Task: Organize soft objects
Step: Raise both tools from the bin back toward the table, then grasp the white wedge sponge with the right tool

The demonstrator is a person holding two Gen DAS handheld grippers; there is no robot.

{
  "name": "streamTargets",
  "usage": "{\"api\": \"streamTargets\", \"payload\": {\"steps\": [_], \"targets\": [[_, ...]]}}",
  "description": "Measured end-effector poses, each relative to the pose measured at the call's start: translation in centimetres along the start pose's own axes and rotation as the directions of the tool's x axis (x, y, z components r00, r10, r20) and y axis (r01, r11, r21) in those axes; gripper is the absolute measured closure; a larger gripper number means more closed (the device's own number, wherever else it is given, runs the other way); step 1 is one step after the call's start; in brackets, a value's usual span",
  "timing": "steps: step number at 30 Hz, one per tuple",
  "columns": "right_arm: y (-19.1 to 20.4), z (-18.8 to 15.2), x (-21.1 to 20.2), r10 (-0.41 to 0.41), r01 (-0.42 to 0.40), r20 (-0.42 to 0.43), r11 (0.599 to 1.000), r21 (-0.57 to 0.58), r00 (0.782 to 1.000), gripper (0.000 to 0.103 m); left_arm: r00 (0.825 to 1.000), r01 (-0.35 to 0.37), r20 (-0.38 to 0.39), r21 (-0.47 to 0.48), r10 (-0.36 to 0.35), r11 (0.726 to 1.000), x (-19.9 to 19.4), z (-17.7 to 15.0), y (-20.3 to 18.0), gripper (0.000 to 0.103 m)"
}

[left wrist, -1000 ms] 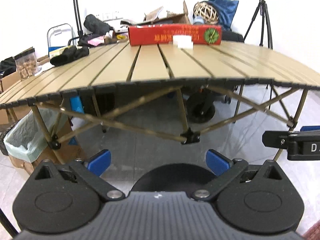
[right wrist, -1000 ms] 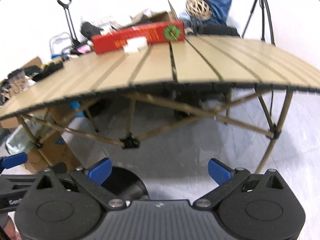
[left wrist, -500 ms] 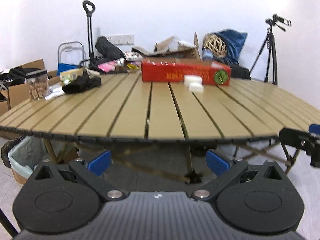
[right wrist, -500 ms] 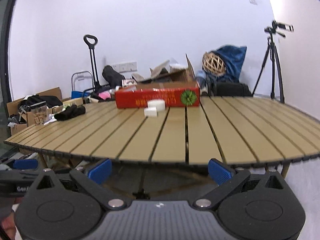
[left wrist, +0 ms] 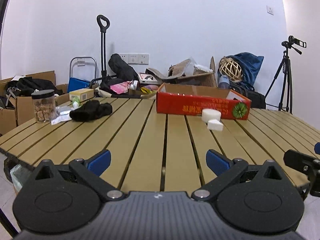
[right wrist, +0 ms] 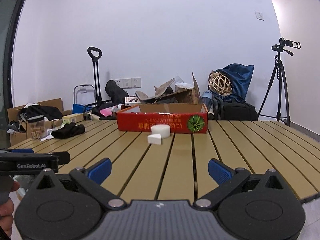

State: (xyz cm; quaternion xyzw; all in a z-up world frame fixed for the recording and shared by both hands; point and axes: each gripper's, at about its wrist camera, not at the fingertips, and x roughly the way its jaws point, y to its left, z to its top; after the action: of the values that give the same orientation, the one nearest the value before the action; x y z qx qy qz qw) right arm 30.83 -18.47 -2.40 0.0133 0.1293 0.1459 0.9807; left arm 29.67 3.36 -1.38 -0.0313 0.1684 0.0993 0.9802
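Note:
On the slatted tan table (left wrist: pixel 140 140) lie two white foam pieces, a round one (left wrist: pixel 211 115) (right wrist: pixel 160 131) and a wedge (left wrist: pixel 215 125) (right wrist: pixel 154 139), just in front of an open red cardboard box (left wrist: pixel 202 104) (right wrist: pixel 162 121). A black cloth bundle (left wrist: pixel 91 111) (right wrist: pixel 68 131) lies at the table's left. My left gripper (left wrist: pixel 158 161) and right gripper (right wrist: pixel 159 169) hover open over the near table edge, nothing between their blue fingertips. Each gripper shows at the edge of the other's view.
A clear jar (left wrist: pixel 43 106) of brown pieces and small packets sit at the table's left edge. Behind the table are cardboard boxes, a hand trolley (left wrist: pixel 103 46), bags, a wicker ball (left wrist: pixel 231 72) and a camera tripod (left wrist: pixel 284 76).
Both grippers have risen from below the table edge to above its top, so the view now looks across the slats instead of at the table's frame.

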Motion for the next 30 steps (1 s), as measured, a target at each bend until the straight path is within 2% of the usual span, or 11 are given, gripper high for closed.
{"api": "streamTargets", "payload": {"steps": [5, 12, 17, 30], "targets": [[0.6, 1.0, 3.3, 0.004, -0.004, -0.005, 1.0, -0.012, 1.0, 0.0, 0.999, -0.043, 0.009, -0.012, 0.043, 0.999, 2.2, 1.1, 0.7, 0.0], [1.3, 2.4, 8.6, 0.019, -0.019, -0.052, 1.0, 0.003, 0.998, 0.0, 0.995, -0.094, -0.032, -0.037, 0.093, 0.995, 5.4, 2.3, 3.6, 0.0], [1.8, 3.7, 13.1, 0.002, 0.0, -0.093, 1.0, 0.014, 0.996, 0.0, 0.994, -0.095, -0.067, -0.082, 0.09, 0.992, 6.8, 2.9, 5.9, 0.0], [3.1, 6.0, 23.8, -0.075, 0.082, -0.26, 0.997, 0.014, 0.963, 0.003, 0.991, -0.115, -0.088, -0.154, 0.102, 0.981, 8.2, 3.6, 8.4, 0.0]]}}
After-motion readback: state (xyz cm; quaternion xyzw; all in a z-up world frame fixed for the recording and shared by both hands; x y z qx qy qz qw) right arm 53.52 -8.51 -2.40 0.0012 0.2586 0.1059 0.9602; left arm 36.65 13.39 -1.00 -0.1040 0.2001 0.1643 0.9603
